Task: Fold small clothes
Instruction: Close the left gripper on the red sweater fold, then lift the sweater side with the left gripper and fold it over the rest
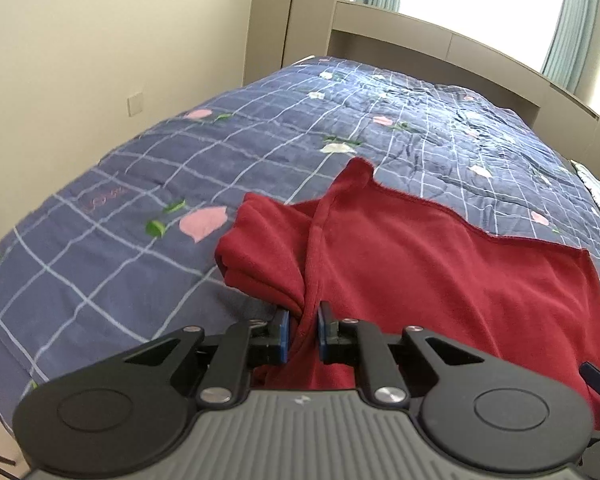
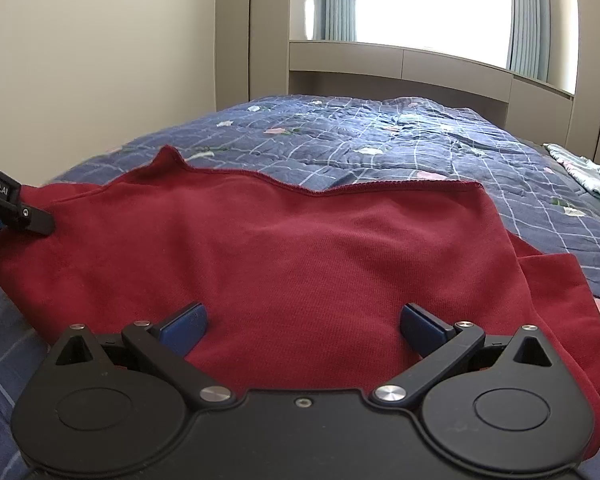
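A dark red garment [image 1: 420, 264] lies spread on the bed, with a bunched fold at its left side. My left gripper [image 1: 303, 332] is shut on a raised ridge of the red cloth at its near left edge. In the right wrist view the same garment [image 2: 300, 248] lies flat in front of my right gripper [image 2: 303, 326], which is open wide with blue pads just above the cloth and holds nothing. The left gripper shows at the far left of the right wrist view [image 2: 28, 218], on the garment's left edge.
The bed is covered by a blue checked quilt [image 1: 140, 208] with pink and white flowers. A light patterned cloth [image 2: 584, 172] lies at the far right of the bed. A beige wall is to the left; a window ledge and cabinets stand beyond the bed.
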